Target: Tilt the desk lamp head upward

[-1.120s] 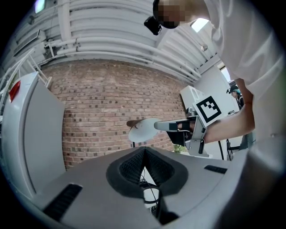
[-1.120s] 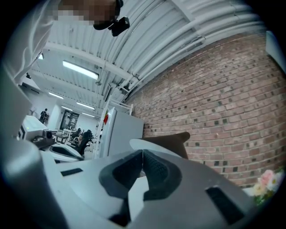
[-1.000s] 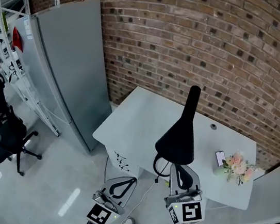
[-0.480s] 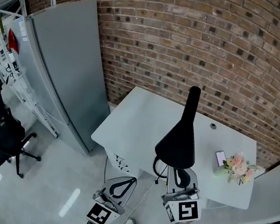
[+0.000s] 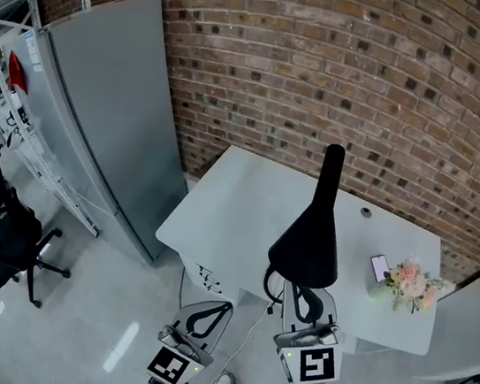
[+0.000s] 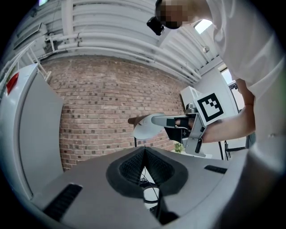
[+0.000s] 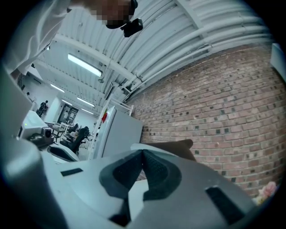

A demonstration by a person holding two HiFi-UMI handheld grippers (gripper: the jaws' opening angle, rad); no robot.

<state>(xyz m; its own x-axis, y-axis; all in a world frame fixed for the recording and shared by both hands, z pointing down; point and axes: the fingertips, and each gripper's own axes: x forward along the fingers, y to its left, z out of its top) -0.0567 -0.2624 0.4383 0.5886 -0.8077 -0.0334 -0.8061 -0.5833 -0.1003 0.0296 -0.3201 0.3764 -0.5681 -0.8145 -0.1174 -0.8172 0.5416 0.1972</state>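
The black desk lamp head hangs over the front of the white desk, with its neck rising behind it. My right gripper sits just under the head's near rim, jaws shut, tips against the rim. The left gripper view shows that gripper meeting the lamp head from the side. Past the right jaws, the right gripper view shows the lamp head as a dark shape. My left gripper is shut and holds nothing, low and in front of the desk.
A phone and a small bunch of flowers lie at the desk's right end. A tall grey cabinet stands to the left, against the brick wall. A black office chair is at far left. A cable hangs below the desk.
My right gripper has crept slightly left and closer under the lamp head. The left gripper has stayed where it was.
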